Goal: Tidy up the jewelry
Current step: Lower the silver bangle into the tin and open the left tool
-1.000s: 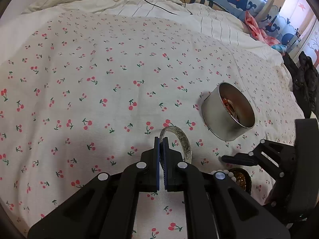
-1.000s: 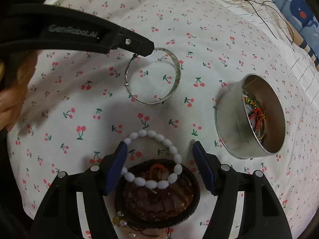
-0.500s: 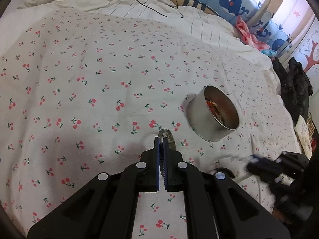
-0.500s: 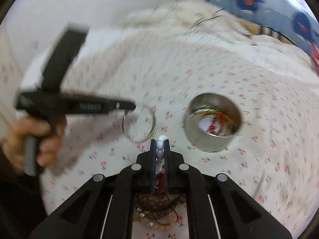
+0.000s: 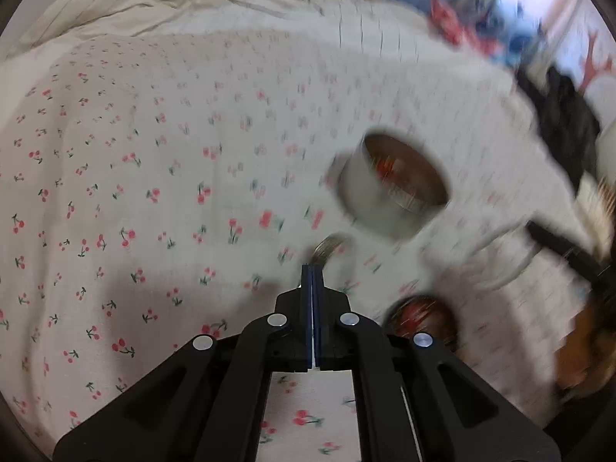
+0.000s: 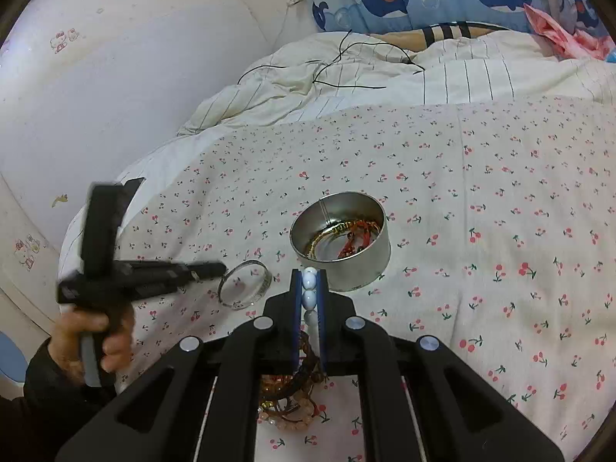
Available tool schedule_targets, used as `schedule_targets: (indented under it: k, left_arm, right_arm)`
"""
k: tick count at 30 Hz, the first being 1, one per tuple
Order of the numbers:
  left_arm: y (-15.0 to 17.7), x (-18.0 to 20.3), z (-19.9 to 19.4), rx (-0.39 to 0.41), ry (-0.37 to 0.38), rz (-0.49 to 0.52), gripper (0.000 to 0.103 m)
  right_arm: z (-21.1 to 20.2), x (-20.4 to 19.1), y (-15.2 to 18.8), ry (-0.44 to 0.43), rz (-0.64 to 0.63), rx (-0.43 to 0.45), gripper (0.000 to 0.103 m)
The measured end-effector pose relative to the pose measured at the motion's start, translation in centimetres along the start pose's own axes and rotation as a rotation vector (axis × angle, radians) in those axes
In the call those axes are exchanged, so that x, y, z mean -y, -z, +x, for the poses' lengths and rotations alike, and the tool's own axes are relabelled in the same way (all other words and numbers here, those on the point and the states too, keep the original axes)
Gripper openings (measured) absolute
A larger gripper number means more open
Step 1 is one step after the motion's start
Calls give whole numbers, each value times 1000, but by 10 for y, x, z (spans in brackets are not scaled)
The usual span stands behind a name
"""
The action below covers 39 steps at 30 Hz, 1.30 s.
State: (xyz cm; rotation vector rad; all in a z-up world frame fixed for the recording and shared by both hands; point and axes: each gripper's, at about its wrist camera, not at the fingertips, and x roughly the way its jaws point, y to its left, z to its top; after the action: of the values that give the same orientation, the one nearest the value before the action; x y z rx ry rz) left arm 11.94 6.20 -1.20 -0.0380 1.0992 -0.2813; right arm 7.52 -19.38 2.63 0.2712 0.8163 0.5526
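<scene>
Right tongs (image 6: 309, 283) clamped on white bead bracelet (image 6: 308, 293), raised above the bed (image 6: 481, 192) near the tin (image 6: 340, 265). Left tongs (image 5: 312, 273) clamped on silver bangle (image 6: 243, 284), beside the tin.

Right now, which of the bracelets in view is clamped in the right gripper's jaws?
The white bead bracelet, pinched in the right gripper. The silver bangle is held by the left gripper, and the other bracelets lie in the tin.

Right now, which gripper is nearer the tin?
Right. The right gripper, holding white beads, sits just before the tin; the left gripper, holding the bangle, is off to its side.
</scene>
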Motion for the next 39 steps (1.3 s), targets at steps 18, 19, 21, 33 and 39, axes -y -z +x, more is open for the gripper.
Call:
schedule_targets:
  k: [18, 19, 21, 33, 39]
  left_arm:
    - [10, 24, 51, -76, -47, 77, 21]
    - [9, 25, 51, -76, -50, 83, 10]
    - [10, 23, 45, -62, -37, 68, 2]
    - [-22, 40, -7, 57, 10, 53, 2]
    - [-57, 55, 6, 45, 27, 47, 2]
  right_arm:
    - [5, 0, 10, -6, -7, -34, 8]
    - [5, 0, 10, -6, -6, -33, 8]
    - [5, 0, 10, -7, -4, -31, 8]
    - [-12, 9, 2, -23, 29, 28, 8]
    - [-31, 18, -17, -39, 63, 107, 8]
